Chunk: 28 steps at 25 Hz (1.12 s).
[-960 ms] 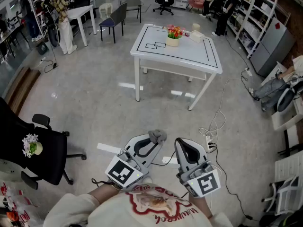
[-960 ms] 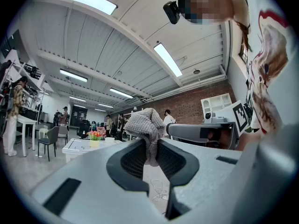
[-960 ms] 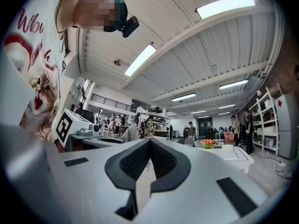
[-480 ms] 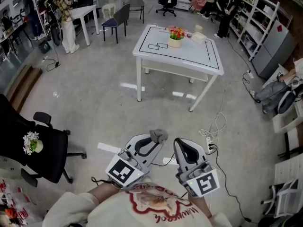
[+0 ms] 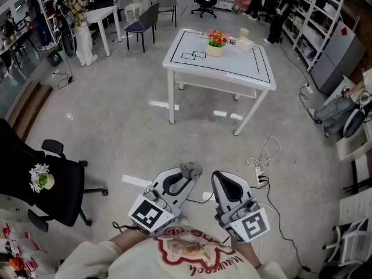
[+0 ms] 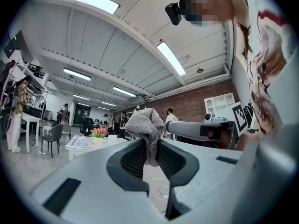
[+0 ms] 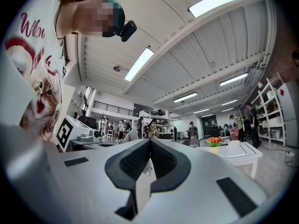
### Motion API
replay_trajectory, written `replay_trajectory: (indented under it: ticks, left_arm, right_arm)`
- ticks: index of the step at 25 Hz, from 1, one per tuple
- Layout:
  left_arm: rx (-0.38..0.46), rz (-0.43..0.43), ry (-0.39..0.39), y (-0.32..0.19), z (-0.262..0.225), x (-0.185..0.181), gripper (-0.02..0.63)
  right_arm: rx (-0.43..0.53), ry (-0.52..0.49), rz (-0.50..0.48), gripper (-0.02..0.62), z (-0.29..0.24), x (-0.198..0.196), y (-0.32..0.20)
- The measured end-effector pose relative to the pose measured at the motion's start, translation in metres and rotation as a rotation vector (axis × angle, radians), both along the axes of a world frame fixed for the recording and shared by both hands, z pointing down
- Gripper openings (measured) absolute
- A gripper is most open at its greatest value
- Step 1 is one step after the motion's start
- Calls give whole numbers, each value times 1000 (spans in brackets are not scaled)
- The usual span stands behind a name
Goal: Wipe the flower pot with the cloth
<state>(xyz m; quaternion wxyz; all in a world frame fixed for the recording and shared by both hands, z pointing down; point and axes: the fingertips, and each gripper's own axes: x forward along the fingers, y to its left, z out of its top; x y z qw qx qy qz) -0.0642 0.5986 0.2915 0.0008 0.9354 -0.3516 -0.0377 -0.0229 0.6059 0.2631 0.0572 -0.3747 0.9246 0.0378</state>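
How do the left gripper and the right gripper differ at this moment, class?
The left gripper clamps a grey cloth; the right gripper holds nothing. The left gripper's jaws are parted by the cloth; the right gripper's jaws meet. Both are far from the flower pot.

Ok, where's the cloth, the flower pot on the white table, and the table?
cloth [image 6: 144,123]: left gripper view, the bunched grey top above the jaws.
flower pot [image 5: 214,51]: head view, its cream side wall.
table [image 5: 235,68]: head view, a bare part of the white top.
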Motion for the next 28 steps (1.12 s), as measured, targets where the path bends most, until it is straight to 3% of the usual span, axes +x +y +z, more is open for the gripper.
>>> replay_trajectory:
  ticks: [11,14,28]
  left_arm:
    - [-17,18,7,-86,1,1,43]
    - [15,37,10,-119,-4,4,43]
    - [6,120,2,-286,-16,-13,43]
  right_arm:
    - [-7,77,105,-3,2,9,-86]
    - [-3,74,126,-3,-1,10,-120]
    - [-68,45,202,-3,3,-13,-278]
